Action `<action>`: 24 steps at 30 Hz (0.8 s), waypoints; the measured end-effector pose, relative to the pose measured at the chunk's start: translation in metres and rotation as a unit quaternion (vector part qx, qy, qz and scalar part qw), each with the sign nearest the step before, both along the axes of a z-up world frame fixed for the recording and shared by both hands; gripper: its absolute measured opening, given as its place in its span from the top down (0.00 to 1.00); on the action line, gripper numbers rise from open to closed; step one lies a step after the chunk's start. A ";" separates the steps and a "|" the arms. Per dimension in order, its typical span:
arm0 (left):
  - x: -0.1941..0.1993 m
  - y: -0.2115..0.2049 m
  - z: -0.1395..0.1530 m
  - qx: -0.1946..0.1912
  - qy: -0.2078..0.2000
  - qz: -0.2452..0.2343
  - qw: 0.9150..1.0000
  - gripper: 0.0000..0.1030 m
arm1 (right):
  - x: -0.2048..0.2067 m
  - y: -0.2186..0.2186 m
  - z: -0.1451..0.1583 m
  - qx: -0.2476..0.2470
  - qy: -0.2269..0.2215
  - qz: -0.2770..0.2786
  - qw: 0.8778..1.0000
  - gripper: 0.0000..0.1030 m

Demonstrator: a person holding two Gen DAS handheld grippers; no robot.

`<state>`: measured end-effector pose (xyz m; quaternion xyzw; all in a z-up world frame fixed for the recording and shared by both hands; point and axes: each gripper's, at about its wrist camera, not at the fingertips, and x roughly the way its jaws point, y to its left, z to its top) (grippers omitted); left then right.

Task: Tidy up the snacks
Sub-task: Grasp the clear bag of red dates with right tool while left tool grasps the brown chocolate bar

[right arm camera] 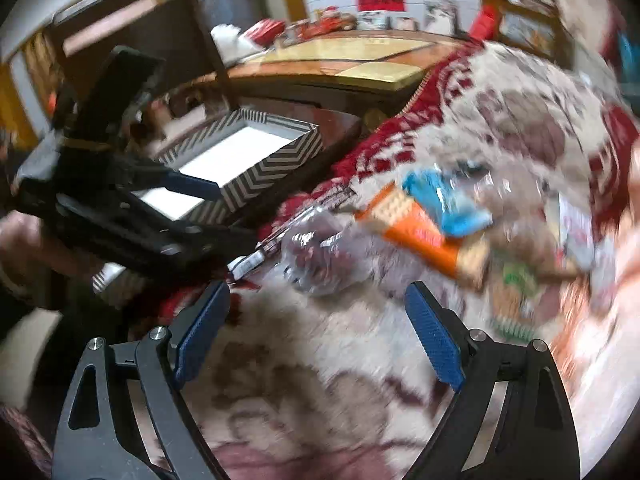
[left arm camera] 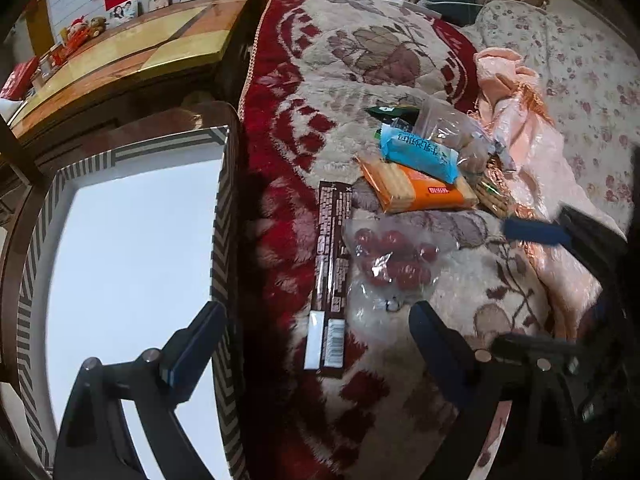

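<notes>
Fuzzy red and cream blanket [left arm camera: 360, 80], long brown bar [left arm camera: 331, 264], crinkly clear bag [left arm camera: 394, 264] of red balls, striped box [left arm camera: 222, 216], left tongs [left arm camera: 318, 320] spread wide and empty, right tongs [right arm camera: 316, 304] spread wide and empty, right view blurry

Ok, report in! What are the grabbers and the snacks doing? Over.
Left gripper open, above the brown snack bar. Right gripper open, empty. Chevron box empty, snacks on the blanket. Nothing blocking.
</notes>
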<state>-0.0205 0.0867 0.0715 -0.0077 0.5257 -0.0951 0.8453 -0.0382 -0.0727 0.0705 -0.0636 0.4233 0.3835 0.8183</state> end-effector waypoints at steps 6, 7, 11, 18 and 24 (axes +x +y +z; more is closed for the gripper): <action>-0.001 -0.002 -0.004 0.028 0.003 -0.011 1.000 0.10 | 0.027 0.041 -0.019 -0.052 -0.005 0.070 0.996 0.14; 0.001 -0.003 -0.006 0.035 0.006 -0.011 0.999 0.10 | 0.030 0.048 -0.023 -0.059 -0.004 0.079 0.995 0.23; 0.006 -0.005 -0.009 0.019 0.018 -0.016 1.000 0.10 | 0.041 0.058 -0.045 -0.097 0.014 0.084 0.992 0.64; 0.022 -0.027 -0.019 0.014 0.015 -0.032 0.999 0.10 | 0.031 -0.002 -0.030 -0.045 0.035 0.010 0.998 0.77; 0.040 -0.029 -0.044 0.030 0.030 -0.004 0.999 0.15 | 0.020 -0.029 -0.039 -0.033 0.060 -0.026 0.997 0.77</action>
